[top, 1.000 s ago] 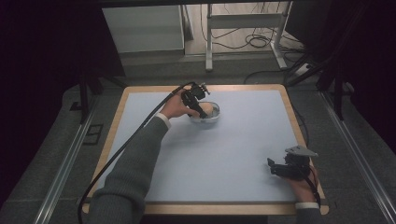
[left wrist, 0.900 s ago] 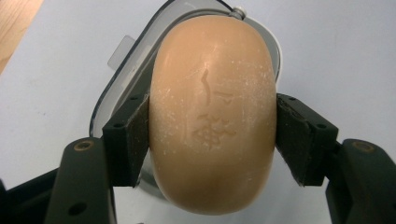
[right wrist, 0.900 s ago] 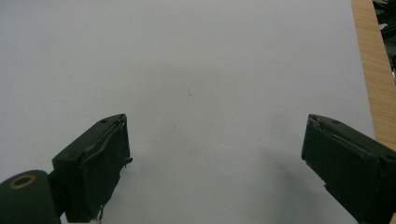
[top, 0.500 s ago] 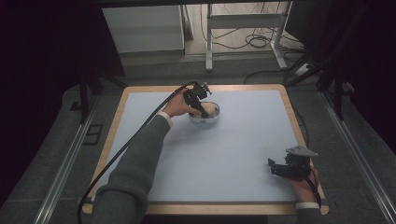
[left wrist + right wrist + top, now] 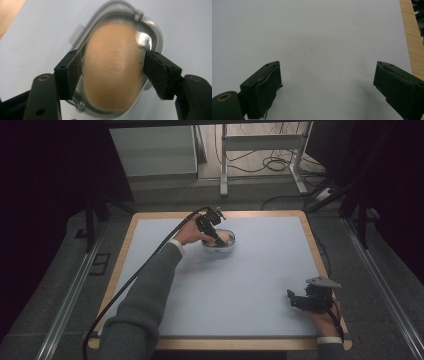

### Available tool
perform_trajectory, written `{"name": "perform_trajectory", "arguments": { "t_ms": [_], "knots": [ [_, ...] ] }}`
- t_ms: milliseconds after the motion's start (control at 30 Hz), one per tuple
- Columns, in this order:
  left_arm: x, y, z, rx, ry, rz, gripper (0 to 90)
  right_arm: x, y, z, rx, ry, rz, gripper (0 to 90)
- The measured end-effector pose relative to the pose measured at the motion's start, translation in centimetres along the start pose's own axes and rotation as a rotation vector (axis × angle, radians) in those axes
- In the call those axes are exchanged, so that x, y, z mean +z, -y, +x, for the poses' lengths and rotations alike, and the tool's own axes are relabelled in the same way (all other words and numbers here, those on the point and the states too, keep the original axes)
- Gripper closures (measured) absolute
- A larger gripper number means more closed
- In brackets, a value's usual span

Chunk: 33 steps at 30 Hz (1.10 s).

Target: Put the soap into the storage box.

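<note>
Left gripper point(image 5: 112, 72) jaws released, straddling smooth tan oval bread-like lump point(image 5: 112, 72) in clear plastic tray point(image 5: 152, 32)—likely soft, light; grip mid-sides gently; right gripper point(image 5: 327, 87) spread, empty.

The surface point(image 5: 260, 285) is a pale blue-grey sheet edged with a light wooden border point(image 5: 315, 245). Around it lies a grey carpeted floor point(image 5: 380, 285), with metal rails point(image 5: 67, 292) running along both sides. Beyond the far edge stands a pale cabinet point(image 5: 152, 150), and beside it a light metal frame point(image 5: 260, 145) with legs on the floor. Dark cables point(image 5: 272, 165) lie tangled beneath that frame. The left and right sides of the room fall into deep shadow, while the surface is evenly lit.
</note>
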<state>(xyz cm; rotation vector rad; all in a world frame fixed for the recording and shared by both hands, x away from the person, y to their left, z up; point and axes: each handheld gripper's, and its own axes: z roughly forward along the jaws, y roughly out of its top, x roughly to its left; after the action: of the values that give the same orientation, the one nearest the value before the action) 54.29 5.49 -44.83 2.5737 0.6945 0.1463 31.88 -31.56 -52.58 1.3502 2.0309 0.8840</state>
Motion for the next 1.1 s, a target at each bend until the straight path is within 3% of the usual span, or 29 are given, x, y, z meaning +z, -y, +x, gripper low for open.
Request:
{"name": "perform_trajectory", "arguments": {
  "t_ms": [300,567,900,1033,1100],
  "knots": [
    [-1.6,0.1,-0.8,0.003,-0.006,-0.037,29.2,0.0,0.0,0.1,-0.004,0.000,0.000,7.6],
    [-2.6,1.3,-1.9,-0.007,-0.015,-0.074,28.8,-0.1,-0.1,0.1,-0.004,-0.002,-0.004,7.6],
    [-4.3,5.7,-3.5,-0.063,-0.024,-0.123,28.7,-0.2,-0.2,0.3,-0.005,0.000,-0.007,7.6],
    [-4.9,8.0,-3.8,-0.120,-0.019,-0.161,28.6,-0.1,-0.2,0.4,-0.011,-0.002,-0.007,7.6],
    [-5.4,9.4,-4.3,-0.155,-0.038,-0.190,28.7,0.0,-0.2,0.5,-0.011,-0.005,-0.005,7.6]
  ]
}}
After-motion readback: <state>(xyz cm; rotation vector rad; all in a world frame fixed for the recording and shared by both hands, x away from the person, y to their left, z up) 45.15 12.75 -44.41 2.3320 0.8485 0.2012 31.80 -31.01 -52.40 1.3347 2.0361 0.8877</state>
